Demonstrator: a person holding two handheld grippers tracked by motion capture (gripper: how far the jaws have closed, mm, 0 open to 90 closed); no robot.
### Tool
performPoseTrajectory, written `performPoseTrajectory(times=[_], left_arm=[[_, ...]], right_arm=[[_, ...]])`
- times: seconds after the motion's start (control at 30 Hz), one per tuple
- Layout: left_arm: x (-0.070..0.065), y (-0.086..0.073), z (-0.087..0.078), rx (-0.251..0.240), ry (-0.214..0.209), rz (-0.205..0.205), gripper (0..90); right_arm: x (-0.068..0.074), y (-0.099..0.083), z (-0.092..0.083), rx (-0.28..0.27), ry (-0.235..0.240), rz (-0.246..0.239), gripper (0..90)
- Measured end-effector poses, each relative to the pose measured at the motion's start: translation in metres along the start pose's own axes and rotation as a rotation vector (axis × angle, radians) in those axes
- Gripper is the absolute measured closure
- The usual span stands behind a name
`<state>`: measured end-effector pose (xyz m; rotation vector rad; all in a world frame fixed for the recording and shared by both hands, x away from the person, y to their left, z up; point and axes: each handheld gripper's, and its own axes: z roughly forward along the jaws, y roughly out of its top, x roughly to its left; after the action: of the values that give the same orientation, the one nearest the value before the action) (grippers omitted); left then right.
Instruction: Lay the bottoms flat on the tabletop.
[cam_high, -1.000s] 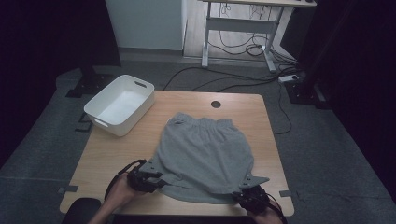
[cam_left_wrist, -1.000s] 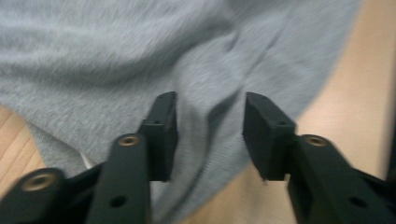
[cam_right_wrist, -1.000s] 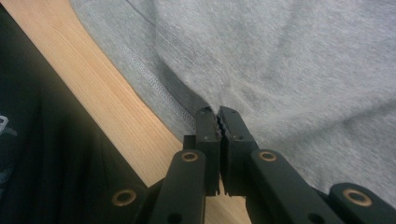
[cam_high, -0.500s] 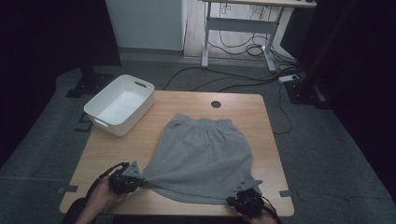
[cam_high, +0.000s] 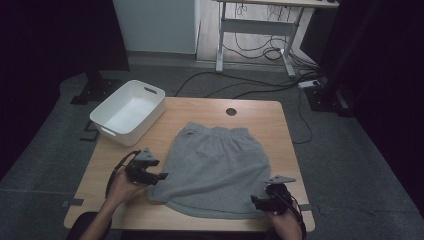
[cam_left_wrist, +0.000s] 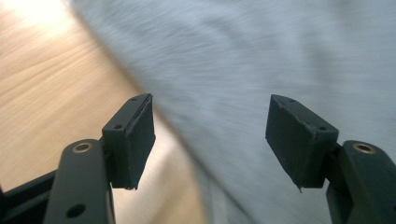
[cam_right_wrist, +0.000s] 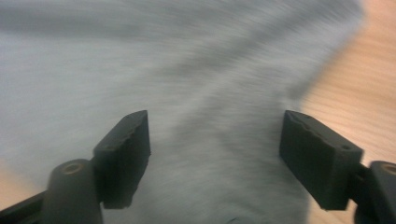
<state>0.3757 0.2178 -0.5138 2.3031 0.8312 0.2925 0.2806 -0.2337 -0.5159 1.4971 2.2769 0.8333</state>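
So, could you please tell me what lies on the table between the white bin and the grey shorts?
Nothing: in the high view, bare wooden table separates the white bin from the grey shorts.

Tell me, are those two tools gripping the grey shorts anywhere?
No. Each hand-held gripper, left and right, has just opened; the grey cotton shorts lie free.

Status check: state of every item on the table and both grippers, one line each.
Grey shorts: spread flat on the table, waistband at the far side.
White bin: upright, empty.
Left gripper: jaws just opened, nothing pinched, at the shorts' left hem.
Right gripper: jaws just opened, nothing pinched, at the right hem.
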Motion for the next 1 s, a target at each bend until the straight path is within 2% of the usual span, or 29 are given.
performPoseTrajectory(times=[0.07, 0.13, 0.17, 0.23, 0.3, 0.37, 0.43, 0.47, 0.53, 0.67, 0.77, 0.87, 0.93, 1.0], left_arm=[[0.005, 0.0, 0.013, 0.025, 0.03, -0.012, 31.3], [0.007, -0.002, 0.025, 0.058, 0.056, -0.002, 30.2], [0.006, -0.003, 0.025, 0.047, 0.051, -0.008, 29.0], [0.005, -0.005, 0.024, 0.041, 0.059, -0.018, 29.6], [-0.001, -0.008, 0.023, 0.031, 0.068, -0.034, 29.9], [-0.009, -0.011, 0.021, 0.03, 0.063, -0.035, 30.6], [-0.02, -0.013, 0.02, 0.033, 0.041, -0.026, 30.6], [-0.028, -0.014, 0.02, 0.036, 0.017, -0.01, 30.6], [-0.041, -0.015, 0.02, 0.034, -0.004, 0.015, 30.7], [-0.059, -0.014, 0.021, 0.032, -0.029, 0.041, 30.7], [-0.057, -0.014, 0.022, 0.024, -0.059, 0.023, 25.0], [-0.047, -0.014, 0.021, -0.017, -0.112, -0.049, 21.5], [-0.041, -0.013, 0.017, -0.046, -0.114, -0.063, 18.3], [-0.036, -0.01, 0.013, -0.065, -0.099, -0.063, 15.5]], right_arm=[[-0.005, -0.003, 0.011, 0.011, -0.079, 0.044, 24.0], [-0.007, -0.005, 0.016, 0.019, -0.14, 0.058, 23.0], [-0.009, -0.008, 0.02, 0.022, -0.16, 0.064, 20.3], [-0.013, -0.009, 0.02, 0.012, -0.151, 0.09, 22.1], [-0.017, -0.011, 0.018, 0.012, -0.152, 0.082, 23.2], [-0.023, -0.012, 0.017, 0.01, -0.151, 0.098, 23.2], [-0.032, -0.012, 0.016, 0.008, -0.164, 0.116, 23.7], [-0.037, -0.012, 0.015, 0.01, -0.169, 0.119, 23.8], [-0.048, -0.012, 0.014, 0.013, -0.19, 0.122, 23.7], [-0.065, -0.01, 0.014, 0.008, -0.207, 0.14, 23.7], [-0.067, -0.013, 0.014, -0.011, -0.196, 0.143, 23.4], [-0.068, -0.016, 0.014, -0.034, -0.186, 0.142, 23.4], [-0.068, -0.017, 0.014, -0.038, -0.186, 0.142, 23.0], [-0.068, -0.018, 0.014, -0.044, -0.187, 0.145, 21.8]])
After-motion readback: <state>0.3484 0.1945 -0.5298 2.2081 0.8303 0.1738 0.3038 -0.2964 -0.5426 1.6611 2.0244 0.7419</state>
